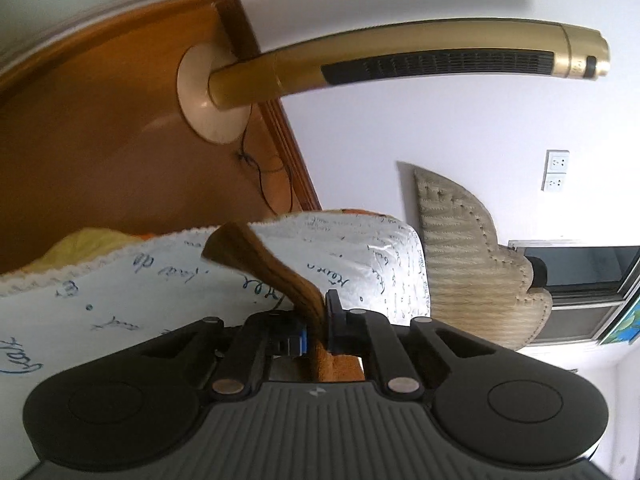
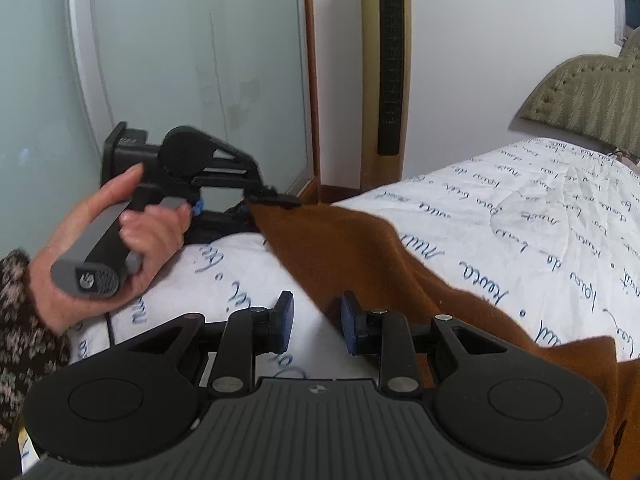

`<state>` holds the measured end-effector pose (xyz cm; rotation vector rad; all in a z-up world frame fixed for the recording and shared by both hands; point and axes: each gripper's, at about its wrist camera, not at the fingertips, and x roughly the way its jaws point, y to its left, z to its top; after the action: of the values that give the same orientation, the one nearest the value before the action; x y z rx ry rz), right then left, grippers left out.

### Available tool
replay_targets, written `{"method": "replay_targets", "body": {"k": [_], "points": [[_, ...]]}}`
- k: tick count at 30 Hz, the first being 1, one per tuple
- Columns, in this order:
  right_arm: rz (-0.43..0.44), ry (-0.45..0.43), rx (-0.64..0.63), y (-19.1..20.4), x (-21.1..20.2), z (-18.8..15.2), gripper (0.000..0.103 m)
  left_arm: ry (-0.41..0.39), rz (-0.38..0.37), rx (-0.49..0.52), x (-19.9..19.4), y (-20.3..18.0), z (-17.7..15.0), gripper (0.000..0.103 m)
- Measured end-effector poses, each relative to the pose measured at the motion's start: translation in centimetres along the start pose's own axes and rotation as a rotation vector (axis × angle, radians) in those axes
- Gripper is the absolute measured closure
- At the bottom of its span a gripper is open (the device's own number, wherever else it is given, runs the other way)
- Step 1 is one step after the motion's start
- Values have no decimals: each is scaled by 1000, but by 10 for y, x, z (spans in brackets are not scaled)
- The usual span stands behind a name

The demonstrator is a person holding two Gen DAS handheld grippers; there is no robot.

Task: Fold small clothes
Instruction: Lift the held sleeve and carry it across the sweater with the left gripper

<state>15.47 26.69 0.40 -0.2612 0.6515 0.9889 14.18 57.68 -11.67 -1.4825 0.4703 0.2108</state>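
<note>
Bed (image 2: 500, 216), white cover w/ blue script, fills centre-right of the right wrist view; brown cloth (image 2: 360, 256) lies across it from mid-frame down to lower right, w/ gold fan (image 2: 386, 68) upright at top centre. Left gripper (image 2: 272, 199), held by a hand (image 2: 120, 248) at mid-left, has jaws closed tight on the cloth's far corner; in the left wrist view the cloth (image 1: 272, 268) rises from betw. those jaws at centre. Right gripper (image 2: 316, 320), bottom centre, stands part open; its right pad (image 2: 349, 322) touches the cloth edge, left pad clear, nothing clamped.
</note>
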Motion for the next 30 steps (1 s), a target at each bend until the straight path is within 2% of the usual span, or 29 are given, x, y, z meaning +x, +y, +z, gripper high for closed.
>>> {"method": "replay_targets", "body": {"k": [3,6,10,13,15,17,19,24,30], "points": [[-21,8,-14,1,9,6,74,-21,16,42,-6,-9,-2,96],[-25,13,-60,8,18,8,67,-26,7,56,-9,-15,-3,96],[-85,-20,-124,15,26,7,67,-40,2,108,-15,-26,-5,96],[-74,10,-123,14,40,9,67,-45,-4,126,-17,-31,-6,96],[-88,28,-133,13,50,9,70,-48,-6,140,-19,-34,-7,96],[-94,35,-129,13,55,10,89,-51,-6,152,-20,-36,-9,96],[-108,18,-133,14,53,10,90,-53,-7,163,-21,-39,-10,96],[-77,-28,-93,10,39,10,92,-64,-15,199,-28,-48,-14,96],[-69,-103,-55,4,12,10,93,-58,-56,276,-39,-76,-30,96]]}}
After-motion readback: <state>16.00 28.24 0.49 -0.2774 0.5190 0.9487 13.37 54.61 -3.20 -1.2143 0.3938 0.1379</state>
